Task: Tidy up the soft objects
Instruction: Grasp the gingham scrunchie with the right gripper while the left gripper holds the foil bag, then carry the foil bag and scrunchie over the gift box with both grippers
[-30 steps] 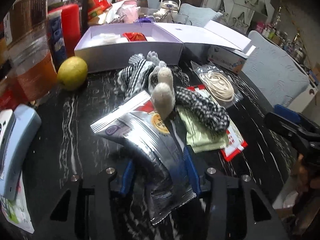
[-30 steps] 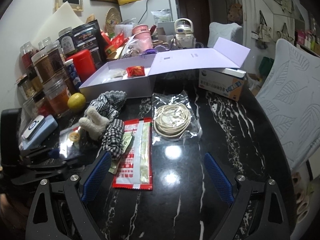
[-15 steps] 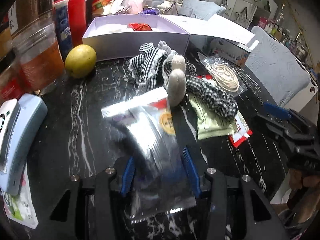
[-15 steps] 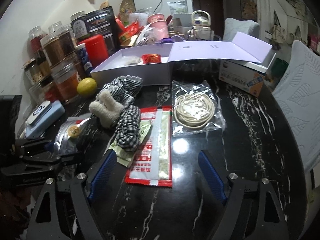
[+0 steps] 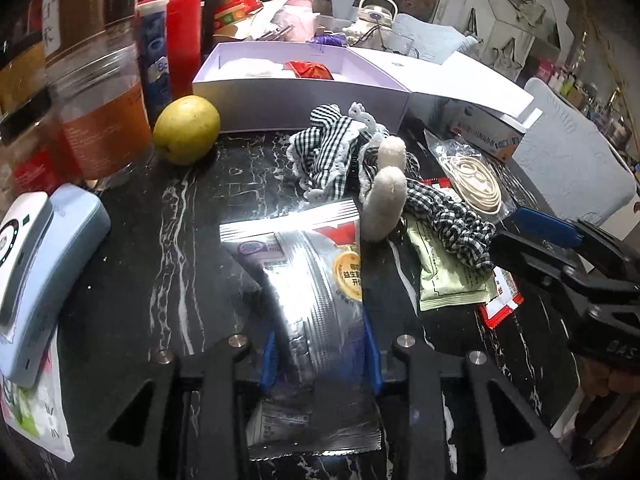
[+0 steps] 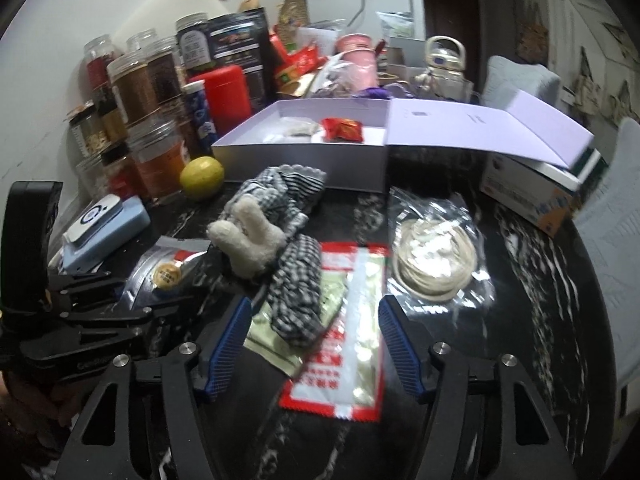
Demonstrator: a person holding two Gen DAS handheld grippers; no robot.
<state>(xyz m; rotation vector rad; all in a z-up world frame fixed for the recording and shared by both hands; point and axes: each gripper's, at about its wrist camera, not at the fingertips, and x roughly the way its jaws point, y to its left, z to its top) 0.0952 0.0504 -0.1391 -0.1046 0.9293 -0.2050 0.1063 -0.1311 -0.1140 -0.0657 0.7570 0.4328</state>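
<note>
Left gripper [image 5: 318, 356] clamped on the crinkled silver foil snack pouch [image 5: 316, 280], blue pads pinching its sides. Pouch has a gold round sticker with Chinese characters, too small to read. At the pouch's 1 o'clock: black-and-white checked cloth headband with cream fuzzy bunny ears [image 5: 384, 184], on the black marbled table [image 5: 168, 216]. Right gripper [image 6: 314, 340] jaws apart around the headband's checked end [image 6: 296, 296] and the red-white sachet [image 6: 348, 344]. Open lilac cardboard box [image 6: 304, 156] at 12 o'clock, yellow lemon [image 5: 187, 128] at its left.
</note>
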